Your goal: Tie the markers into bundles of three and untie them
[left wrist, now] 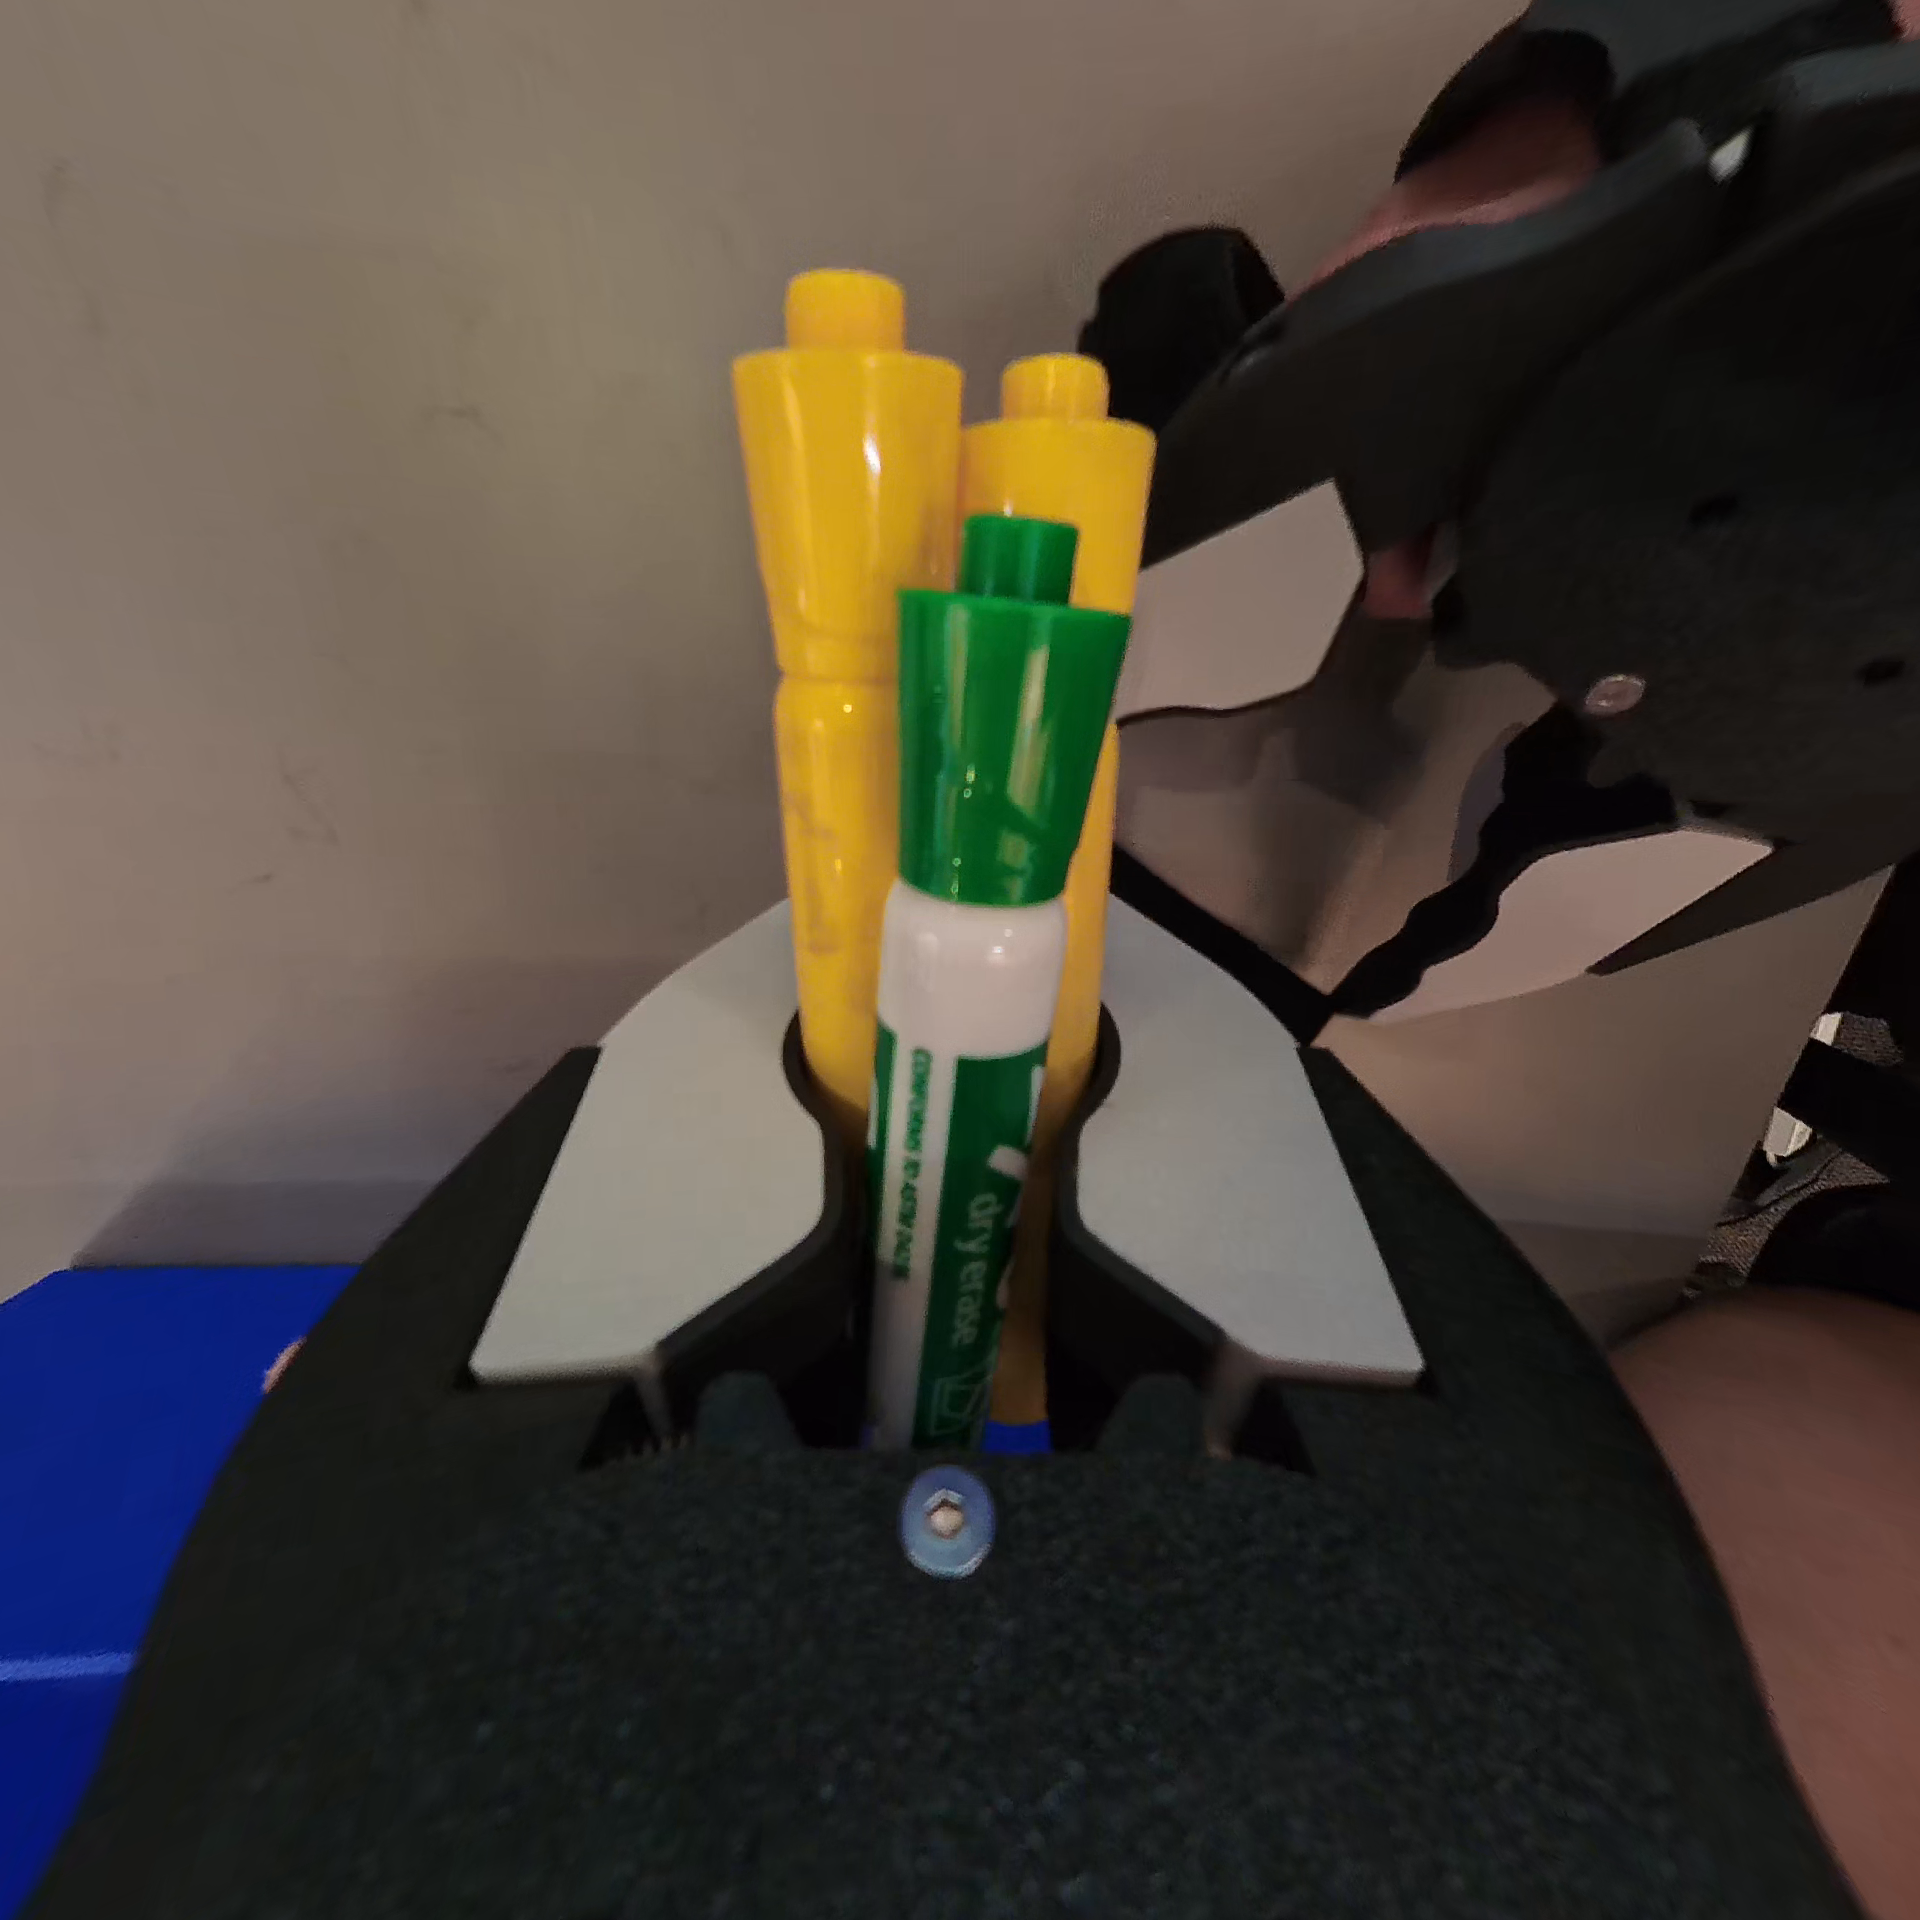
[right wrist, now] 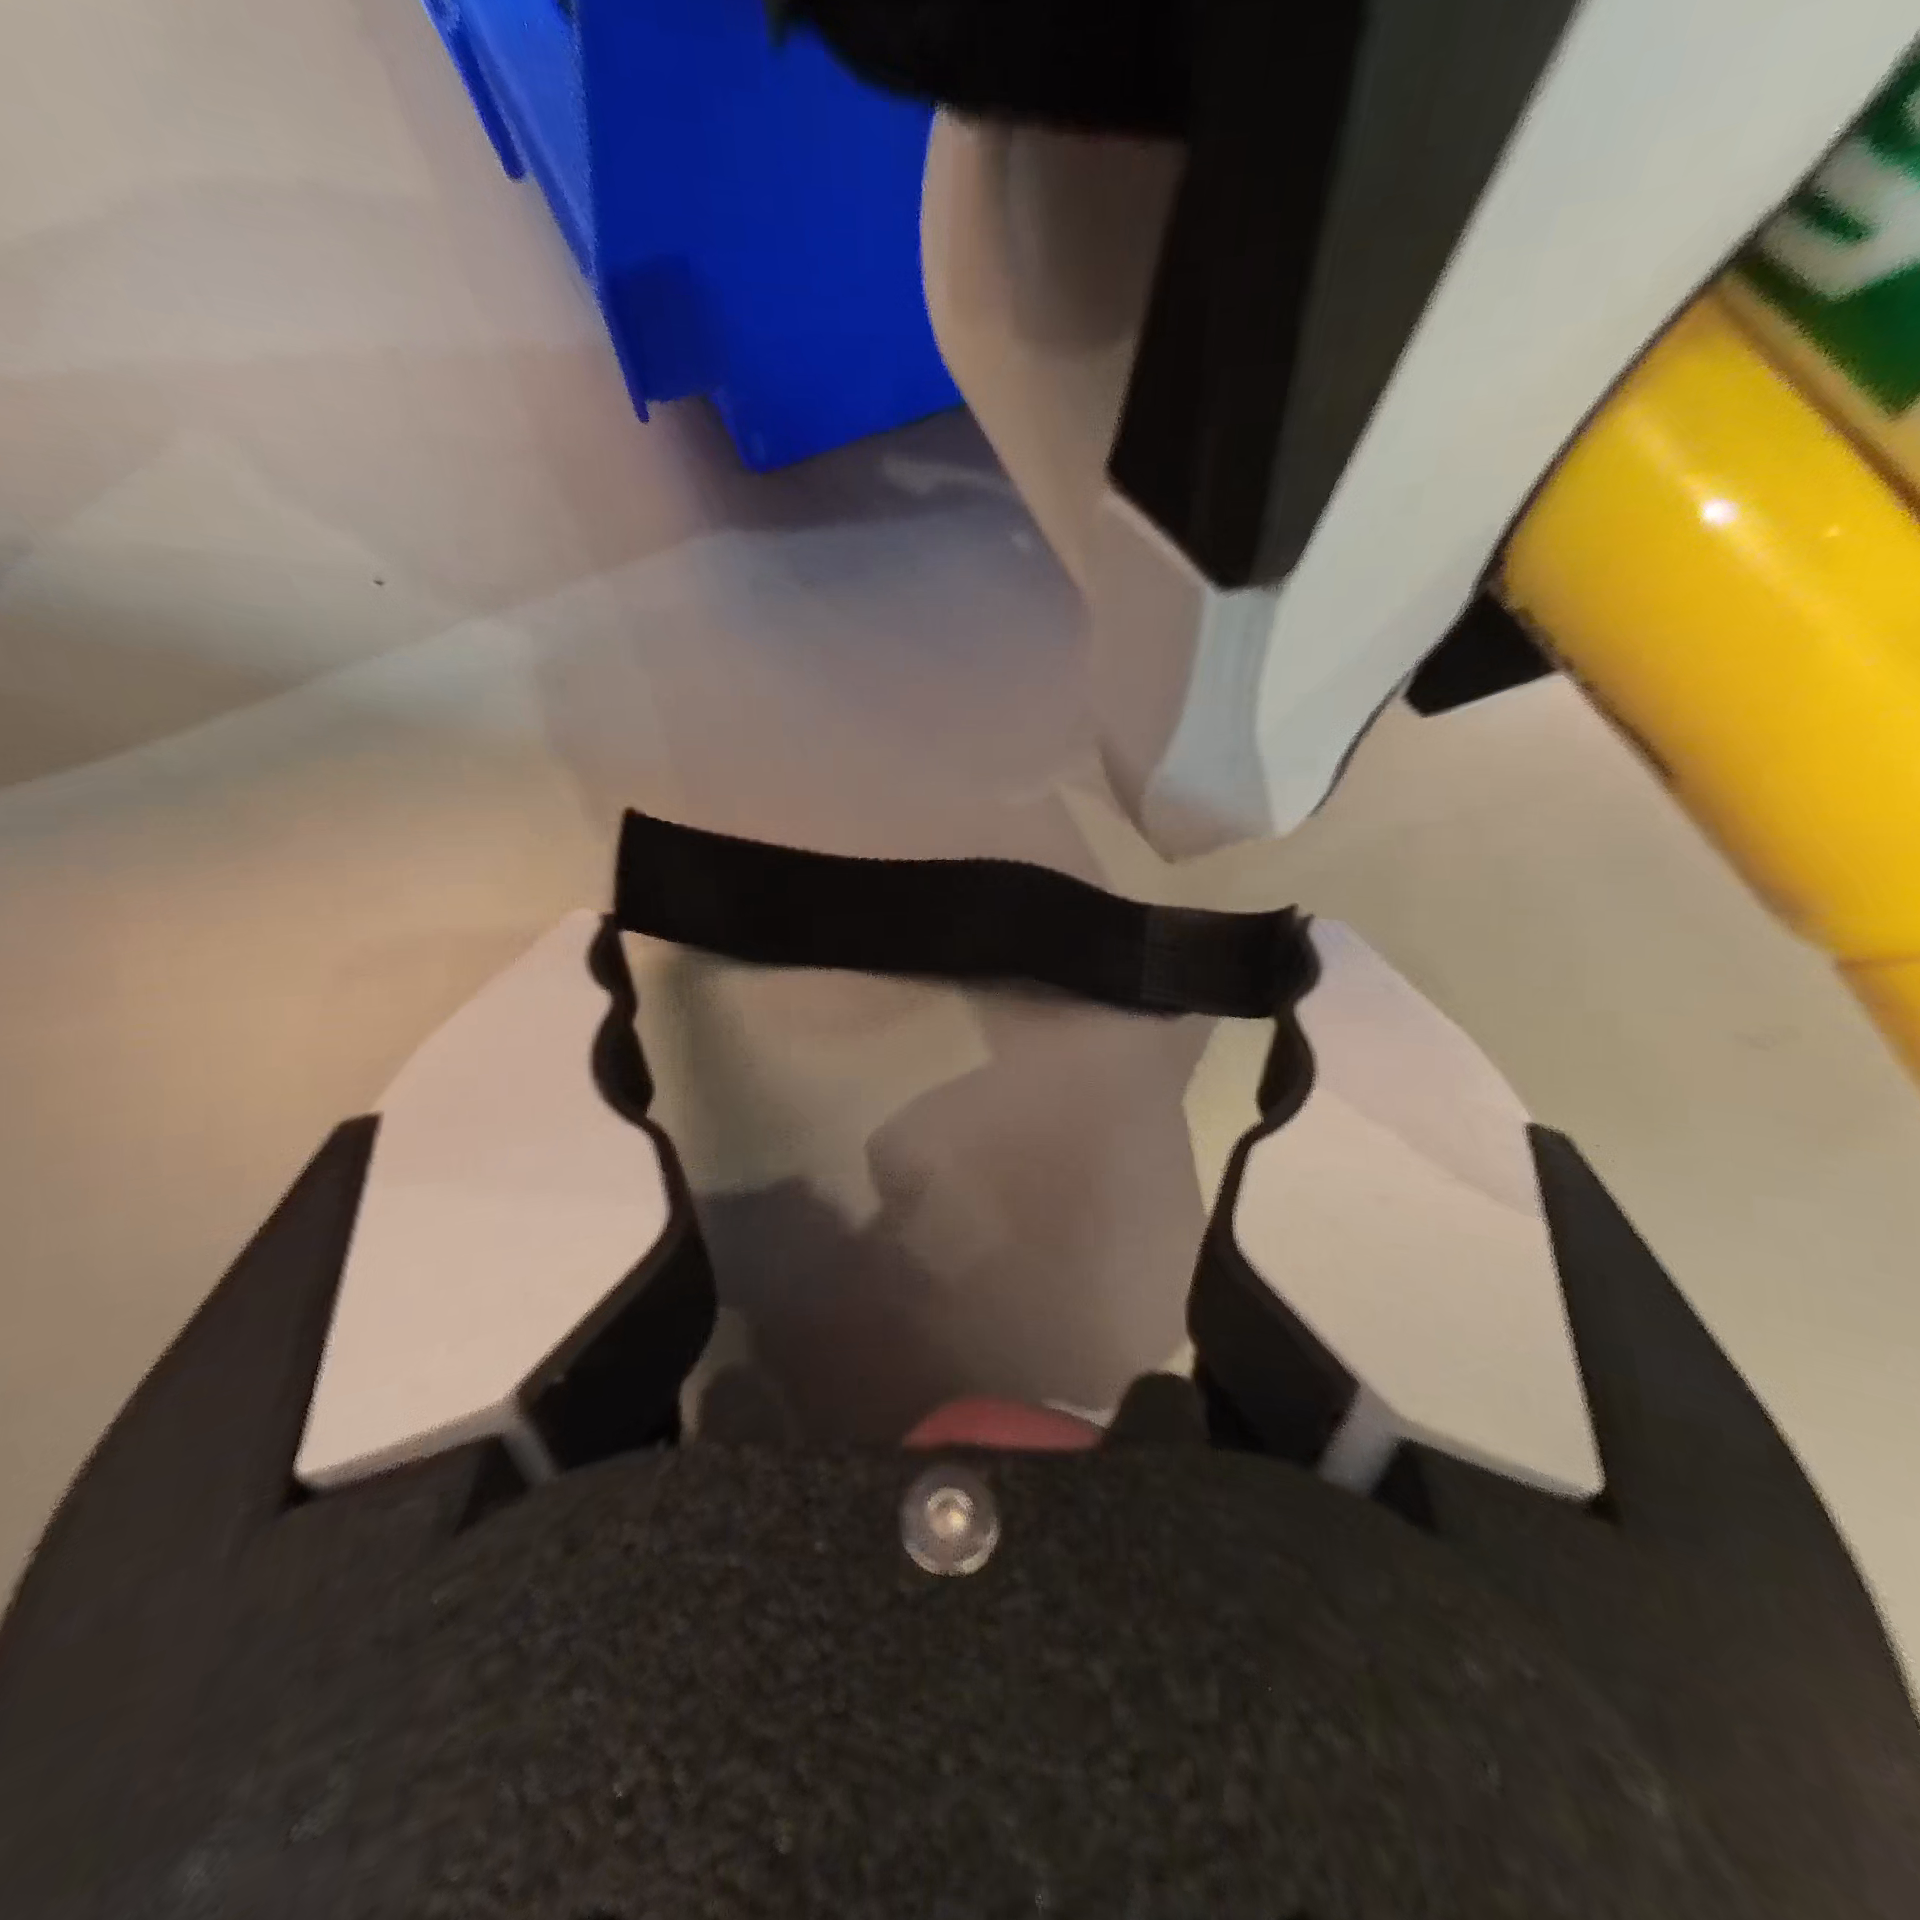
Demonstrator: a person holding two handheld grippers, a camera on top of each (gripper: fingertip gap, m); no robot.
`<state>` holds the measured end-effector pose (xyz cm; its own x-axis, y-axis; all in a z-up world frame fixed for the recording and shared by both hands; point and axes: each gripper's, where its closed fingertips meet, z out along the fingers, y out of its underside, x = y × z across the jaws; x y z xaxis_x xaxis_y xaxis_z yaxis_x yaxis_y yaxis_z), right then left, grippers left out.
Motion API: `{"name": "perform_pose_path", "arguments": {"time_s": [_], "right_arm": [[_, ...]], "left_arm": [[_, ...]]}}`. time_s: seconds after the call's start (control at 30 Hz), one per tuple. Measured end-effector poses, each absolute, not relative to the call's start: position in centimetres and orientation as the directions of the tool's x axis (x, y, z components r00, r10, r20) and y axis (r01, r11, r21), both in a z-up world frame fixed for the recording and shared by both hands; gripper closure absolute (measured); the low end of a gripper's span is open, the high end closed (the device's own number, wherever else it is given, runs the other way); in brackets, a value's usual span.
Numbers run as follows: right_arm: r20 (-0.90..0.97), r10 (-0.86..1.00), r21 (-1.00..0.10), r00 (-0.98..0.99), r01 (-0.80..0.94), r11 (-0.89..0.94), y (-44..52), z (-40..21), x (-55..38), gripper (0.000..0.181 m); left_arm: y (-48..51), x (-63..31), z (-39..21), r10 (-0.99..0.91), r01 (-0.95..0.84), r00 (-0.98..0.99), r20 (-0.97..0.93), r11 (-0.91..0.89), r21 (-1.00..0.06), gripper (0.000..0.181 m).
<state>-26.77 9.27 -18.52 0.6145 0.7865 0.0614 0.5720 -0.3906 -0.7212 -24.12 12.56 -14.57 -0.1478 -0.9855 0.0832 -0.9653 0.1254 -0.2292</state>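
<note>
My left gripper [left wrist: 951, 977] is shut on three markers held together: a green-capped marker [left wrist: 977, 1039] in front and two yellow markers [left wrist: 842, 623] behind it, caps pointing away from the camera. My right gripper [right wrist: 956, 935] is open, and a black elastic band [right wrist: 935, 914] is stretched across its two fingertips. In the left wrist view the right gripper [left wrist: 1558, 623] hangs just right of the marker caps, with the band [left wrist: 1216, 935] close beside the bundle. In the right wrist view a left gripper finger [right wrist: 1351, 520] and a yellow marker [right wrist: 1714, 623] fill the upper right.
A blue plastic bin [right wrist: 748, 208] stands on the pale table [right wrist: 260, 727] beyond the grippers; it also shows at the lower left of the left wrist view [left wrist: 135, 1455]. A plain wall [left wrist: 364, 520] is behind the markers. A person's arm [left wrist: 1766, 1507] is at the right.
</note>
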Motion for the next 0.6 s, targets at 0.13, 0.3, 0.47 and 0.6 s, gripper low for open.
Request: {"name": "perform_pose_path", "arguments": {"time_s": [0.13, 0.3, 0.47, 0.6], "right_arm": [[0.023, 0.785, -0.756, 0.619, 0.525, -0.391, 9.5, -17.7, -26.9, 0.087], [0.015, 0.783, -0.780, 0.622, 0.497, -0.380, 9.8, -16.9, -26.6, 0.117], [0.043, 0.781, -0.778, 0.623, 0.512, -0.365, 10.1, -16.8, -26.1, 0.141], [0.063, 0.782, -0.772, 0.620, 0.527, -0.356, 10.1, -17.0, -25.8, 0.150]], "left_arm": [[12.6, -24.1, -14.6, -0.986, -0.965, -0.146, 0.086, 0.123, -0.232, 0.140], [12.5, -24.2, -14.9, -0.985, -0.968, -0.146, 0.095, 0.123, -0.219, 0.140], [12.4, -24.1, -15.0, -0.984, -0.969, -0.149, 0.097, 0.125, -0.214, 0.140], [12.6, -24.0, -14.8, -0.986, -0.968, -0.144, 0.089, 0.122, -0.221, 0.140]]}}
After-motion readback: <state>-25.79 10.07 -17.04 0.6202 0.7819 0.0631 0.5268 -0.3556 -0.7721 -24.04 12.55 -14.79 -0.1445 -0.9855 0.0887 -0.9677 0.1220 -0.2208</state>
